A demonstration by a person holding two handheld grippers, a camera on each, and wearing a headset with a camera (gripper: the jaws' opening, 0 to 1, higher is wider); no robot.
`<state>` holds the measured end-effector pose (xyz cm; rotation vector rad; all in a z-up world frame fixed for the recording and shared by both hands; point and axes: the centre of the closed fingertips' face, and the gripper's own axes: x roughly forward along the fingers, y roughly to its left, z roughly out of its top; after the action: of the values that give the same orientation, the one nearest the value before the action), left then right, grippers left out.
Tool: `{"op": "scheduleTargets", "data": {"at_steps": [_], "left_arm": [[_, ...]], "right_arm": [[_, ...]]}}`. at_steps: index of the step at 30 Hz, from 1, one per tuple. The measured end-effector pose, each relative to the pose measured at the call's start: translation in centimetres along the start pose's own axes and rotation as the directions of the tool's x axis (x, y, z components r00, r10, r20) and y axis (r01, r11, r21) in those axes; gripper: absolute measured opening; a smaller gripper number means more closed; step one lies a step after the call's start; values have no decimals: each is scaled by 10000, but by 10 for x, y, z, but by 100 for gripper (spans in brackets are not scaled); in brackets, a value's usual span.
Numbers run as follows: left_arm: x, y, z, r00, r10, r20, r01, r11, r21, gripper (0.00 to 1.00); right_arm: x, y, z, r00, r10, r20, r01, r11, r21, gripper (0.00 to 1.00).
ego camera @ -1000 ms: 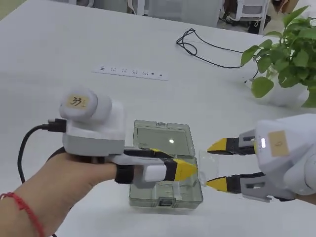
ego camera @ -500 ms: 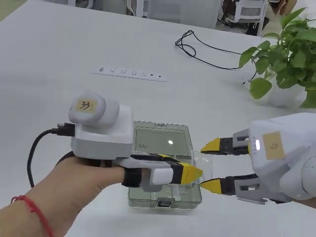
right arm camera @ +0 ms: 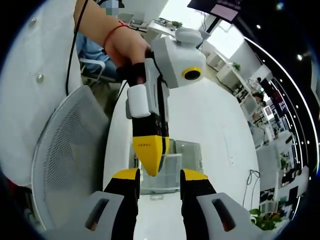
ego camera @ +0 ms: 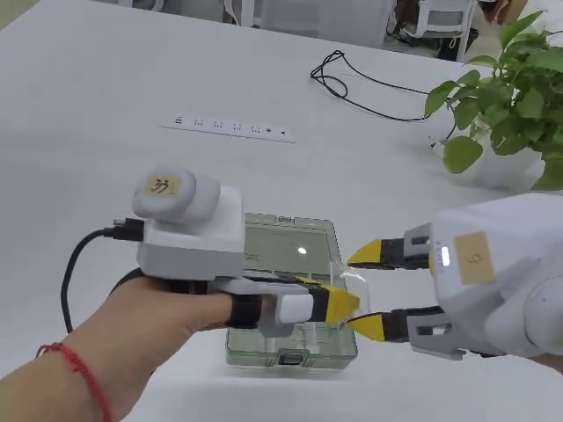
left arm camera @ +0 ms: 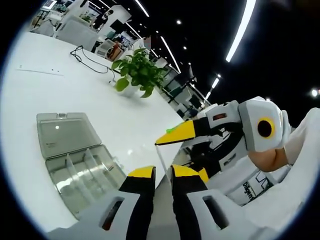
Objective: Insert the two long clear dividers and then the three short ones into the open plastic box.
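Your right gripper (ego camera: 362, 291) has its jaws spread wide, and the clear divider (right arm camera: 172, 167) spans the gap from one yellow tip to the other, held end to end. In the left gripper view its upper tip meets the divider's top corner.

Your left gripper (ego camera: 341, 303) comes in from the other side with its jaws drawn almost together. The divider's thin edge runs down into the slit between them, but I cannot tell whether they actually pinch it.

The divider hangs over the right end of the open plastic box (ego camera: 255, 352), above the tray's rim and not in a slot. The lid (ego camera: 290, 242) lies flat behind the tray, and other clear dividers (left arm camera: 90, 161) stand inside it.

You have bare white table (ego camera: 106, 105) on every side of the box. The power strip (ego camera: 233, 128), the black cable (ego camera: 352, 83) and the potted plant (ego camera: 510, 88) sit well apart from it, towards the far edge.
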<state>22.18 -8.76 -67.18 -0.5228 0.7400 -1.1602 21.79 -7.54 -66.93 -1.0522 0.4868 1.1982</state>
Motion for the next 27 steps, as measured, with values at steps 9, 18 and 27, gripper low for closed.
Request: {"op": "scheduleTargets", "data": {"at_steps": [9,18,27], "left_arm": [[1,-2,2,9999,-133,59,133,9998,-155,0],[1,-2,0,9999,-121,3,121,9995,-283,0],[1,0,0,9999,-15,105,21,9987,-508,0]], "right_arm": [[1,0,-1,9999,18,-125,-19,10000,-66,33],[3,0,-1,9999,29,-165,-31,9999,-117,33],[2,0,0,9998,-130,-172,126,9997,-215,34]]}}
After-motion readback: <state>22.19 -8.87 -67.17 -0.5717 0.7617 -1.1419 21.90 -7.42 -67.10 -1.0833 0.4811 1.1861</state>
